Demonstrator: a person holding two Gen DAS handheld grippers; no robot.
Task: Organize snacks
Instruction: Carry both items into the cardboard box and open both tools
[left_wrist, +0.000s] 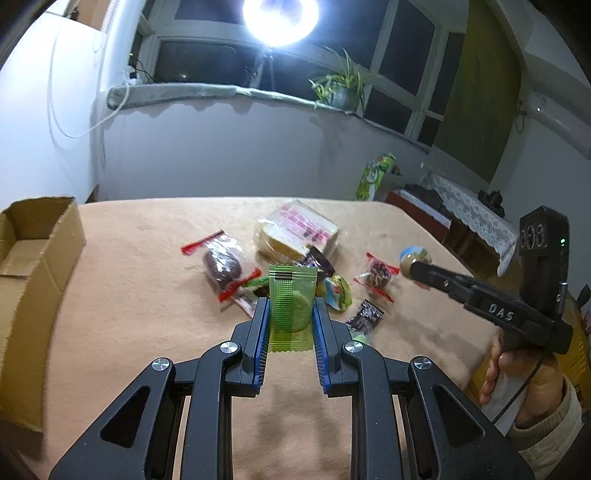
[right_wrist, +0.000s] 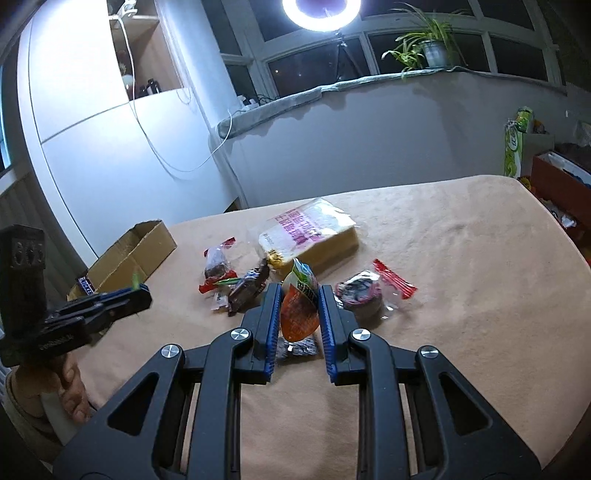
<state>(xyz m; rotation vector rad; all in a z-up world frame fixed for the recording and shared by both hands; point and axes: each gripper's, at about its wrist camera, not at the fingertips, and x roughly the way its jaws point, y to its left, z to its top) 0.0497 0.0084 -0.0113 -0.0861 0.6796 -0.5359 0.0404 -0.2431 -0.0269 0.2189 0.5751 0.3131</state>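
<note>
1. the left hand-held gripper (left_wrist: 291, 317) is clamped on a green packet (left_wrist: 291, 306), which stands upright between its blue pads above the table (left_wrist: 147, 295).
2. the right hand-held gripper (right_wrist: 297, 314) pinches an orange and green pouch (right_wrist: 300, 306) between its pads; the pouch stands upright and tilts a little to the left.
3. in the left wrist view the right hand-held gripper reaches in from the right, with a round pale snack at its tip, and a hand (left_wrist: 524, 373) holds its handle.
4. just under the orange pouch a small dark wrapped sweet (right_wrist: 297, 347) lies on the table.
5. beyond the grippers lies a loose heap of snacks: a dark date-like snack in clear wrap with red ends (left_wrist: 221, 264), a round dark snack in clear wrap with red ends (right_wrist: 360, 295), and a dark bar (right_wrist: 249, 288).
6. behind the heap a bag of sliced bread (left_wrist: 295, 232) with pink print lies flat.
7. a cardboard box (left_wrist: 33, 258) sits open at the table's left edge, well apart from the heap; a snickers bar (right_wrist: 85, 285) shows beside it in the right wrist view.
8. far back, a ring light (right_wrist: 321, 11) glares at the window, and a potted plant (left_wrist: 343, 88) stands on the sill.
</note>
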